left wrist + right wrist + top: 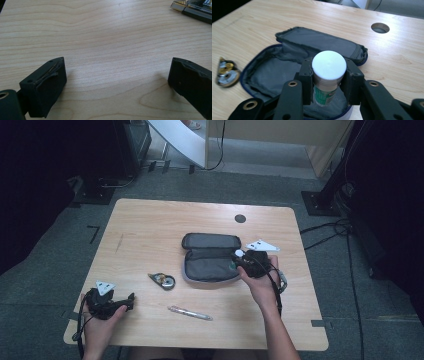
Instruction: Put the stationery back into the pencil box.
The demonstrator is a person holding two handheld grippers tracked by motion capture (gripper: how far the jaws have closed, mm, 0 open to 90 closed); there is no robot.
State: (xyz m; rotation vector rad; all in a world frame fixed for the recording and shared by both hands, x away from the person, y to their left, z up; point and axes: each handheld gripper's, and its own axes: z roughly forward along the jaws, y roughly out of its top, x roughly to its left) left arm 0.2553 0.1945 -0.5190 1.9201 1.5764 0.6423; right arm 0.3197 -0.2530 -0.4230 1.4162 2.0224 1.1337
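Glue stick [328, 75], white-capped with a green label, sits clamped between the jaws of your right gripper [328, 82], standing upright with its cap toward the camera in the right gripper view. You hold it over the open grey pencil case [210, 257], above that case's right end; its lower tip is hidden behind the jaws, so you cannot tell whether it touches the lining. The case lies unzipped near the middle of the table [150, 227], lid flap folded back toward the far edge, the blue zip edge showing along its near side.

Your left gripper [111, 304] rests at the near left corner of the table, well apart from the case. In the left gripper view its jaws stand wide apart over bare wood with nothing between them.

Between your two hands, a small round gold-and-black thing [164, 280] lies just beside the case's left end, apart from it. A pen [190, 313] lies closer to the near edge, roughly parallel to it. A round cable hole [240, 218] sits by the far edge, beyond the case
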